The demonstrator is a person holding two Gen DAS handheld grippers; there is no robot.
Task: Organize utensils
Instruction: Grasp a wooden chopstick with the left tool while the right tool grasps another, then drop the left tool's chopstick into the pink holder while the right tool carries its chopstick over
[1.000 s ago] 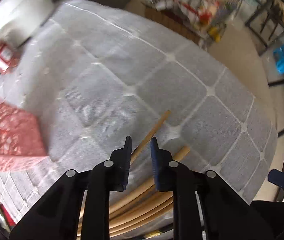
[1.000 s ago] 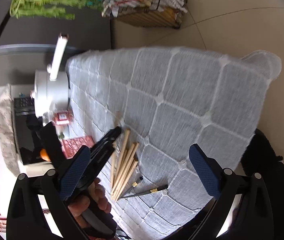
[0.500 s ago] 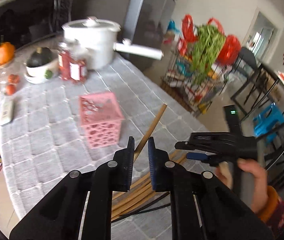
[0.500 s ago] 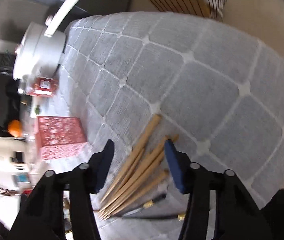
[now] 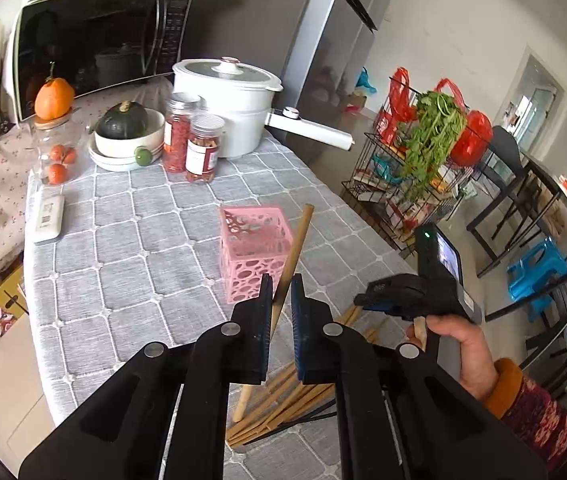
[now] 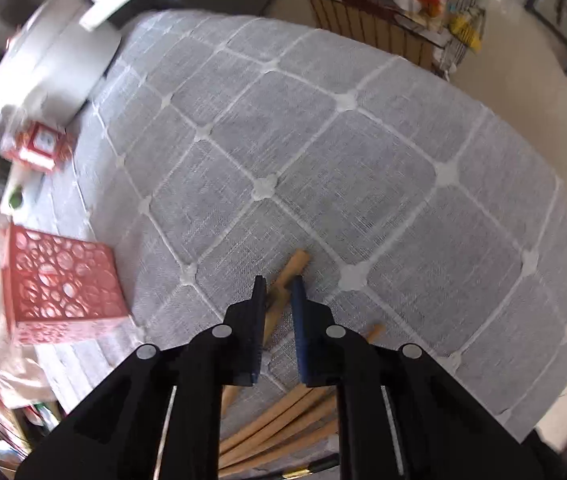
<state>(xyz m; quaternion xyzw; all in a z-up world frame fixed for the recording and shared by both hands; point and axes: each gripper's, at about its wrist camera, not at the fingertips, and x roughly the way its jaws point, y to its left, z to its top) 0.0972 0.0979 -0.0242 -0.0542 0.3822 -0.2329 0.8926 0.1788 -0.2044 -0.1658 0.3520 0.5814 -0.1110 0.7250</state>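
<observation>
My left gripper (image 5: pixel 281 280) is shut on a wooden chopstick (image 5: pixel 299 236), held above the table. The stick's tip points up beside the pink perforated basket (image 5: pixel 243 272). Under it lies a pile of wooden chopsticks (image 5: pixel 283 400). A hand holds my right gripper (image 5: pixel 359 302) low over that pile. In the right wrist view my right gripper (image 6: pixel 277 284) is shut on another wooden chopstick (image 6: pixel 295 264) that still rests on the grey checked cloth. The rest of the pile (image 6: pixel 283 416) and a black chopstick (image 6: pixel 315 468) lie below it. The pink basket (image 6: pixel 63 292) stands to the left.
A white pot with a long handle (image 5: pixel 223 96), two red-filled jars (image 5: pixel 199 140), a bowl with a green squash (image 5: pixel 127 132) and a white remote (image 5: pixel 47 220) stand behind the basket. The table edge drops to the floor on the right, near a wire rack (image 5: pixel 423 160).
My left gripper rose with its chopstick and tilted up, bringing the basket and pot into view. My right gripper went from wide open to shut on a chopstick in the pile.
</observation>
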